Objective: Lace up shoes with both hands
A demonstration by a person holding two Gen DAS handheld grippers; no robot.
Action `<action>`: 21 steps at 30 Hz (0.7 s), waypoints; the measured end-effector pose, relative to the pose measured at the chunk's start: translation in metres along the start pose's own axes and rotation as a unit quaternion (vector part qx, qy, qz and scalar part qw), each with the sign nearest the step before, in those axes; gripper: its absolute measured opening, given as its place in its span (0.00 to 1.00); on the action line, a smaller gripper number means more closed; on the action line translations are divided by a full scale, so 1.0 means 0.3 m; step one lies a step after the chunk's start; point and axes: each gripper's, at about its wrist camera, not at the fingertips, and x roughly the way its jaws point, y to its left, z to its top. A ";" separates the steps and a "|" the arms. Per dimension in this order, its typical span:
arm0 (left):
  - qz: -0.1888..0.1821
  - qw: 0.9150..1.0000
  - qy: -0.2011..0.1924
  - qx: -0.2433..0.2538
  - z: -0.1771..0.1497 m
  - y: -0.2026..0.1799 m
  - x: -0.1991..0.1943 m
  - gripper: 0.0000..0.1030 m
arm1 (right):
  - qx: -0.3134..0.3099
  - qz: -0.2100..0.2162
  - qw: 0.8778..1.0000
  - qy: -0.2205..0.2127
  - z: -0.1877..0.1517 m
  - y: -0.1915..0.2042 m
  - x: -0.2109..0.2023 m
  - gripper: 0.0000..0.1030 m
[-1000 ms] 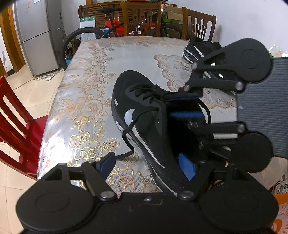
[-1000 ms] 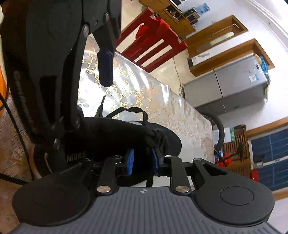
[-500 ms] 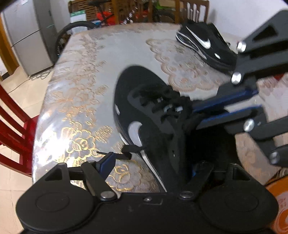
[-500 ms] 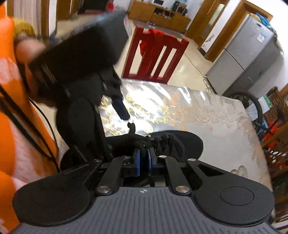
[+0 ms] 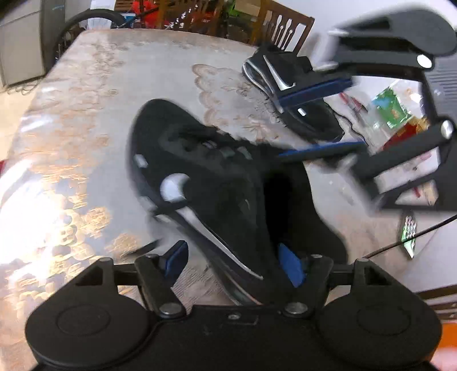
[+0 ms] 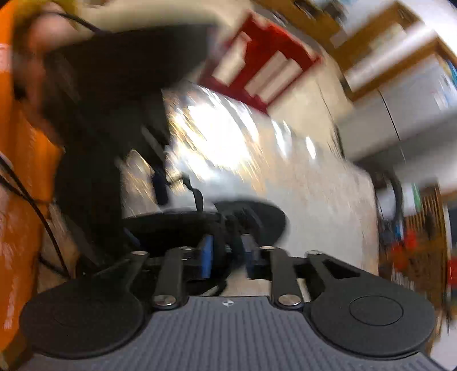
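Observation:
A black sneaker [image 5: 205,182] with a white swoosh lies on the floral table [image 5: 85,120]. My left gripper [image 5: 234,259] is open, its blue pads straddling the shoe's heel side wall. A black lace [image 5: 168,205] runs down the shoe's left side to the table. My right gripper [image 5: 317,117] is open above the shoe's tongue, right of centre. In the blurred right wrist view the right gripper [image 6: 227,256] stands open just over the shoe's lacing [image 6: 242,219], and the left gripper [image 6: 160,188] hangs at the left.
A second black sneaker [image 5: 288,94] lies at the table's far right. Small packets and pens [image 5: 394,114] lie on the right. Wooden chairs [image 5: 285,25] and a bicycle wheel [image 5: 85,20] stand behind the table. A red chair [image 6: 265,65] stands beside it.
My right gripper has opened and let go of the shoe's tongue, lifting up and to the right. My left gripper stays open around the heel. Both views are motion-blurred.

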 end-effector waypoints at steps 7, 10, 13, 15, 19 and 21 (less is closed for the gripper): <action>0.079 0.993 -0.028 0.078 0.206 0.172 -0.162 0.69 | 0.408 0.002 0.912 -0.038 -0.211 0.028 -0.174 0.39; 0.096 0.982 -0.039 0.156 0.427 0.190 -0.088 0.69 | 0.590 0.141 0.791 -0.075 -0.303 0.115 -0.128 0.39; 0.056 0.970 -0.004 0.235 0.594 0.143 0.116 0.69 | 0.672 0.206 0.709 -0.065 -0.316 0.212 -0.026 0.39; 0.036 0.956 0.027 0.289 0.645 0.096 0.258 0.69 | 0.680 0.203 0.704 -0.034 -0.280 0.245 0.049 0.39; 0.050 0.925 0.080 0.369 0.623 0.045 0.440 0.68 | 0.691 0.124 0.710 0.055 -0.215 0.253 0.157 0.16; 0.052 0.920 0.101 0.375 0.605 0.062 0.441 0.68 | 0.703 0.085 0.703 0.066 -0.204 0.231 0.160 0.15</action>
